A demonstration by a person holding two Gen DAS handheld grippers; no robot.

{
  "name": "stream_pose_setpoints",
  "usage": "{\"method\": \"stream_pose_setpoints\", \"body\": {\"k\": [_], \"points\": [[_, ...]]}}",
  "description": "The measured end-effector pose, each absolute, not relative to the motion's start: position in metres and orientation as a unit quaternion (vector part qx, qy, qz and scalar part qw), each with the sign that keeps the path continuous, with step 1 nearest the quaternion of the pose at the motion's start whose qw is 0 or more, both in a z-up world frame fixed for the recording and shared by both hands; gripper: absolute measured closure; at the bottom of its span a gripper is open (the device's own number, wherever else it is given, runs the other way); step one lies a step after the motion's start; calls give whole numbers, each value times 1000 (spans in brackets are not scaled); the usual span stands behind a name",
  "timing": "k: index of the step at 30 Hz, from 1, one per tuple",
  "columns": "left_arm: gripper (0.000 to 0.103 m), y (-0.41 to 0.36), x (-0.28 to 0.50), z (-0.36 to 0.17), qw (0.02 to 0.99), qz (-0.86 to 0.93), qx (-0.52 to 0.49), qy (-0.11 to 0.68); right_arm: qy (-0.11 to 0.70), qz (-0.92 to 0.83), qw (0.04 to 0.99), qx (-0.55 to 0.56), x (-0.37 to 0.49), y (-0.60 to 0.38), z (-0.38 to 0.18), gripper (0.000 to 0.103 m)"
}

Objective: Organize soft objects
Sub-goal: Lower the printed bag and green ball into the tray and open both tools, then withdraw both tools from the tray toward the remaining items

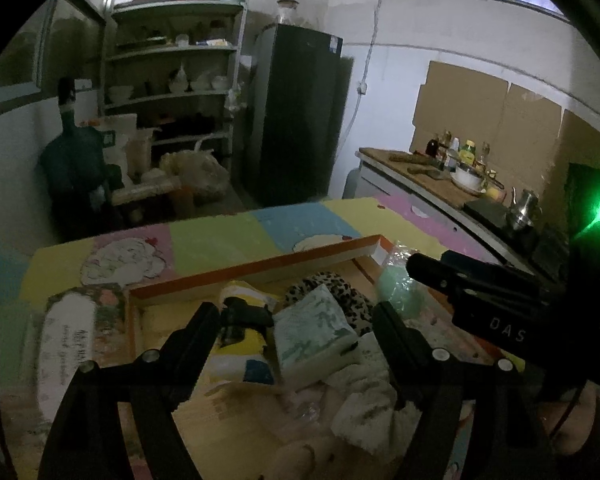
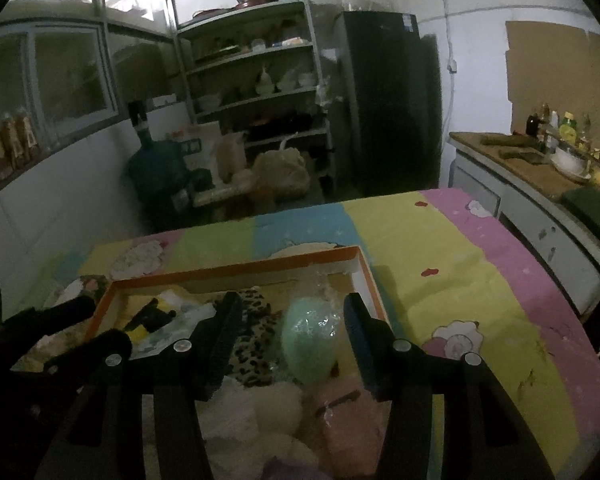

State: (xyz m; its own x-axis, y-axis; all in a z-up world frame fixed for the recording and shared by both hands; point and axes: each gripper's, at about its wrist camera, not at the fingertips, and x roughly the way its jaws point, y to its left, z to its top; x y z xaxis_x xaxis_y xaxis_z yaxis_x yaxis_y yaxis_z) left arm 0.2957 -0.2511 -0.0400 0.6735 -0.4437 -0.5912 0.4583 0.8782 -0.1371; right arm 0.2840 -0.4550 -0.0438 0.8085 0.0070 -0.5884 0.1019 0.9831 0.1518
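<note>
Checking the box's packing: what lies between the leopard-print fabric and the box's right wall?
A mint-green item wrapped in clear plastic, seen in the right wrist view inside the orange-rimmed box.

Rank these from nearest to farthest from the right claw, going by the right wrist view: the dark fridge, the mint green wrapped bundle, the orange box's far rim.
1. Mint green wrapped bundle: between the right claw's open fingers, inside the box.
2. Orange box's far rim: beyond the bundle, across the box.
3. Dark fridge: against the back wall, past the table.

Dim room: white walls, metal shelving point(image 2: 256, 76), dark fridge point(image 2: 388, 100), counter point(image 2: 540, 172).
</note>
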Motion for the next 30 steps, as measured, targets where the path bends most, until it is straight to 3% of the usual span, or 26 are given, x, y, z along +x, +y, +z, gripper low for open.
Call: {"method": "stream_pose_setpoints", "body": {"k": [30], "points": [[25,-134,218,-1,955,-155,-14,252,208,18,976,61,195,-340,14,48]]}}
